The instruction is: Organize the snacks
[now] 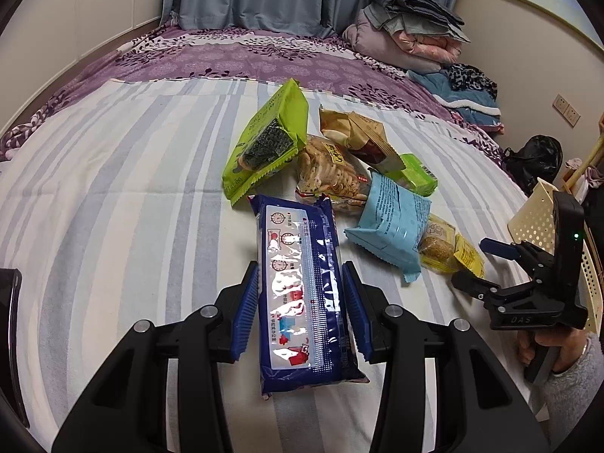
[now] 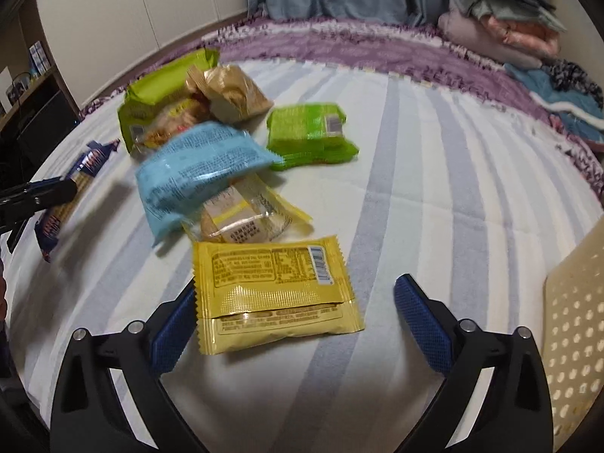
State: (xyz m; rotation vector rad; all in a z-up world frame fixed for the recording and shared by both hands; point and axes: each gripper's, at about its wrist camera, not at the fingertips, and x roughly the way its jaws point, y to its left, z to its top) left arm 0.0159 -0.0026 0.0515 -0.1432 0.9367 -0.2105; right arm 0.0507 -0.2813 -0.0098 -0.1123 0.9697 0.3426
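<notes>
My left gripper (image 1: 302, 298) is shut on a long dark blue biscuit pack (image 1: 302, 294), its blue pads pressing both sides; the pack also shows in the right wrist view (image 2: 71, 192). My right gripper (image 2: 294, 321) is open around a yellow snack packet (image 2: 271, 290) lying on the bed; the left pad touches its edge, the right pad is apart. Beyond lie a light blue pack (image 2: 196, 173), a clear yellow packet (image 2: 245, 215), a green pack (image 2: 309, 132), a lime seaweed pack (image 1: 264, 139), a cracker bag (image 1: 332, 173) and a tan bag (image 1: 358, 132).
Everything rests on a bed with a striped sheet (image 1: 132, 188) and a purple cover (image 1: 226, 56). A cream perforated basket (image 2: 573, 324) stands at the right edge. Folded bedding (image 1: 407, 30) is piled at the back right. The right gripper (image 1: 502, 264) shows in the left wrist view.
</notes>
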